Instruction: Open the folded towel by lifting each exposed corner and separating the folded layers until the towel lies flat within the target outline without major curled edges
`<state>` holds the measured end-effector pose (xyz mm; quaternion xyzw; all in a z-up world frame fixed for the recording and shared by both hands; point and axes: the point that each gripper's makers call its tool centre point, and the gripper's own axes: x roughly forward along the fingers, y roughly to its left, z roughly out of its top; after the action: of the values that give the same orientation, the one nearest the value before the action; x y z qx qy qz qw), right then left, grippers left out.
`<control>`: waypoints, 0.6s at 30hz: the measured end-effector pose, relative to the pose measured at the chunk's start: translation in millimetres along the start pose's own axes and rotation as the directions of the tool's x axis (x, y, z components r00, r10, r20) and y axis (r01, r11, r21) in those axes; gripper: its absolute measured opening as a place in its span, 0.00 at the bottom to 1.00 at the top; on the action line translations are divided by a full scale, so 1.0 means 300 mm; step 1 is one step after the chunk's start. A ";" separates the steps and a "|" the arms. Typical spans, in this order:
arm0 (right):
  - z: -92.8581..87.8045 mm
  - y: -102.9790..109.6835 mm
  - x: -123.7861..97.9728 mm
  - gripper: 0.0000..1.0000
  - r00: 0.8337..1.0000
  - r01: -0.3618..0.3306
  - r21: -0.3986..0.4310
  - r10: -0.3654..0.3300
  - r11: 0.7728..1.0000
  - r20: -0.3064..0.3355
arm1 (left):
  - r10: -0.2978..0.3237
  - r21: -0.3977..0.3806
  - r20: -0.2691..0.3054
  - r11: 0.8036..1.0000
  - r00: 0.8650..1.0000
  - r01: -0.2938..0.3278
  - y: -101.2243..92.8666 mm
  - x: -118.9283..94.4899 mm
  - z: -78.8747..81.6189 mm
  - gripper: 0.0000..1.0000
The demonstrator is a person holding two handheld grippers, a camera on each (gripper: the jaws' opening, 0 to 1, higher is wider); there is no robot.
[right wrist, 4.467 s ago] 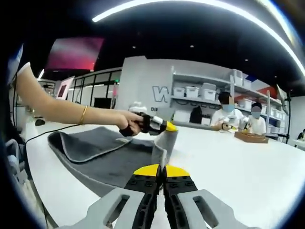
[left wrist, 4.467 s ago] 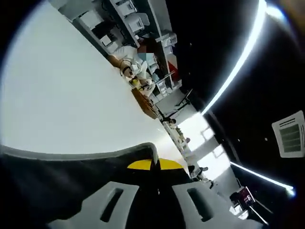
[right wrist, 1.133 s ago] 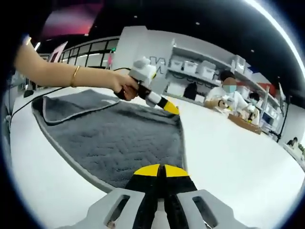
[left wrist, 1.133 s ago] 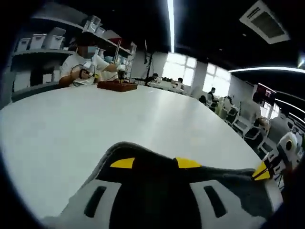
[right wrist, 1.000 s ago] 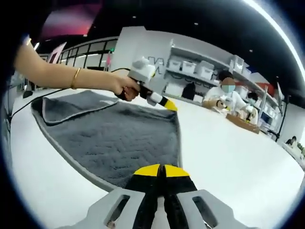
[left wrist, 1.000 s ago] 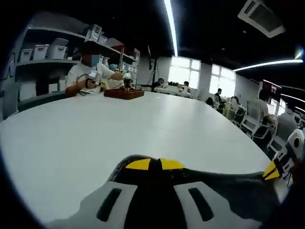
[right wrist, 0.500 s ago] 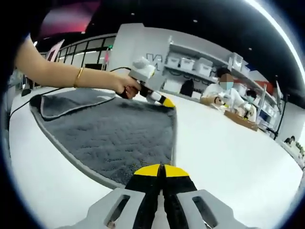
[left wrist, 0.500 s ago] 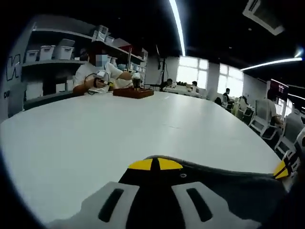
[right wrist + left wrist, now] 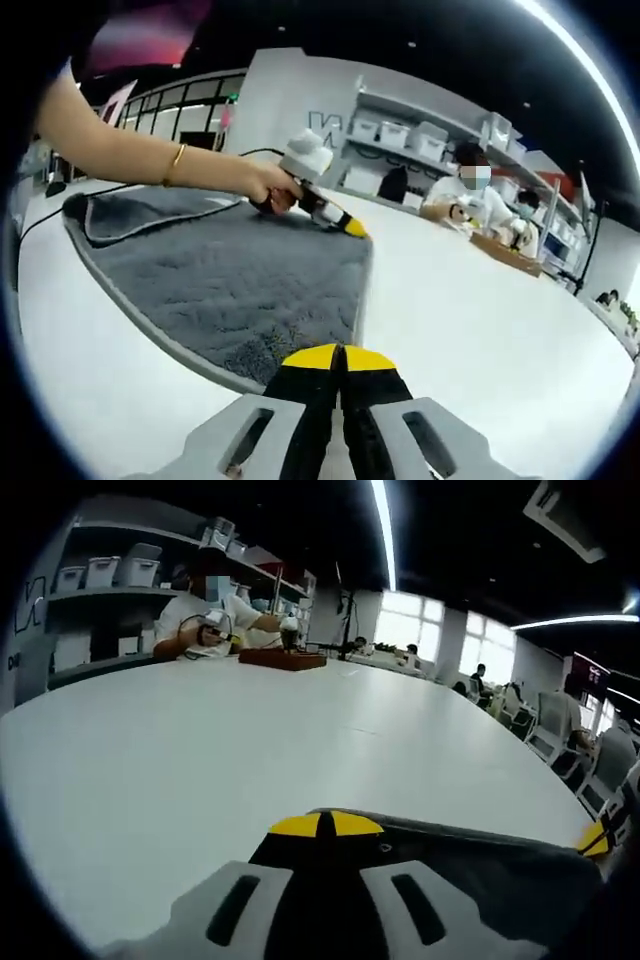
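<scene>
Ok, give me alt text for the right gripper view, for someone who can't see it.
A grey towel lies spread on a white table, one far corner still folded over. The right gripper, jaws shut, pinches its near edge; a hand holds the left gripper at the far corner. People sit behind.

One grey towel (image 9: pixel 250 290) lies on one white worktop (image 9: pixel 480 330), filling the left half of the right gripper view. Two claws are in that view: the right claw (image 9: pixel 338 372) at bottom centre and the left claw (image 9: pixel 350 226) above centre. Two seated people (image 9: pixel 470 205) are at upper right, beside one wooden tray (image 9: pixel 505 250).
</scene>
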<state>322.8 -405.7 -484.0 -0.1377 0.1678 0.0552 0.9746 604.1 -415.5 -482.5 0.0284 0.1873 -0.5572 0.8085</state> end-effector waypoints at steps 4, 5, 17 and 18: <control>0.000 0.002 -0.001 0.00 1.000 0.004 -0.005 -0.004 1.000 0.004 | -0.004 0.009 -0.005 1.000 1.000 0.004 -0.001 0.001 -0.003 0.00; -0.001 0.000 -0.001 0.00 1.000 0.004 0.010 -0.004 1.000 0.008 | -0.004 0.009 -0.003 1.000 1.000 0.004 -0.002 0.001 -0.005 0.00; 0.006 0.001 -0.001 0.00 1.000 0.018 0.008 -0.018 1.000 0.002 | 0.022 0.008 -0.030 1.000 0.999 -0.022 -0.032 -0.020 0.014 0.07; 0.008 0.001 0.000 0.00 1.000 0.017 0.007 -0.017 1.000 0.003 | 0.022 0.010 -0.030 1.000 0.999 -0.022 -0.033 -0.021 0.015 0.08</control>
<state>323.5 -404.6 -481.8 -0.1355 0.1654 0.0464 0.9758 594.4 -414.7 -474.4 0.0428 0.1966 -0.5486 0.8115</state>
